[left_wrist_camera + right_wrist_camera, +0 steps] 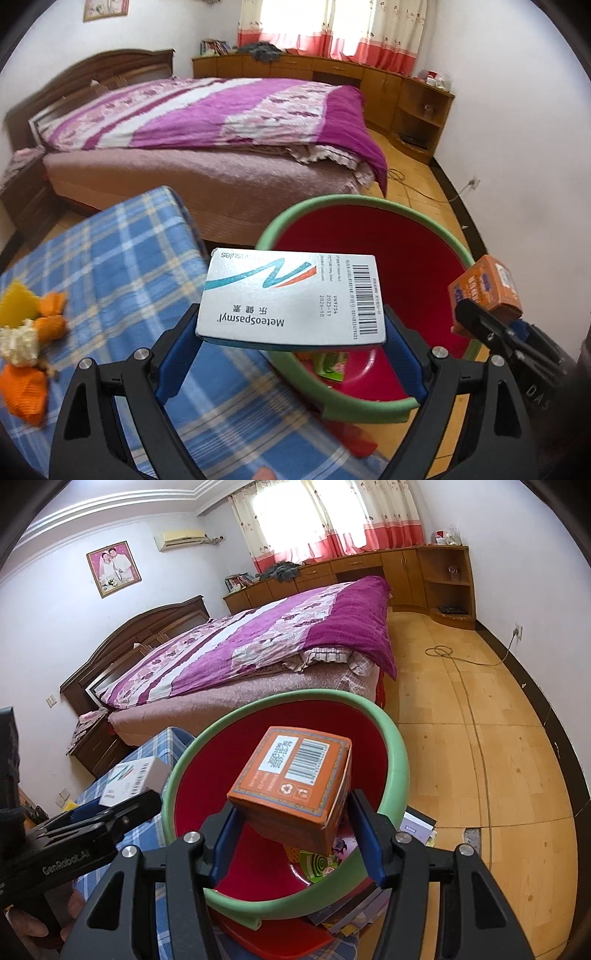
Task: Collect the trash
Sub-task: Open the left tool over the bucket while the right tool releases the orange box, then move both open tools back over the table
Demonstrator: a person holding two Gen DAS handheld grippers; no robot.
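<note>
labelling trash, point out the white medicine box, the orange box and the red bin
white medicine box (291, 299), left wrist view, printed top face
orange box (295, 775), right wrist view, barcode face
red bin (397, 760), right wrist view, green rim

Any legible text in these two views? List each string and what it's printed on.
"MeteoSpasmyl", "VN0254", "2023-11", "2026-10": white medicine box in the left gripper, printed upside down.
"GenRobot_AI": left gripper's body, seen from the right wrist.
Orange box in the right gripper: barcode and date digits too blurred to read.
</note>
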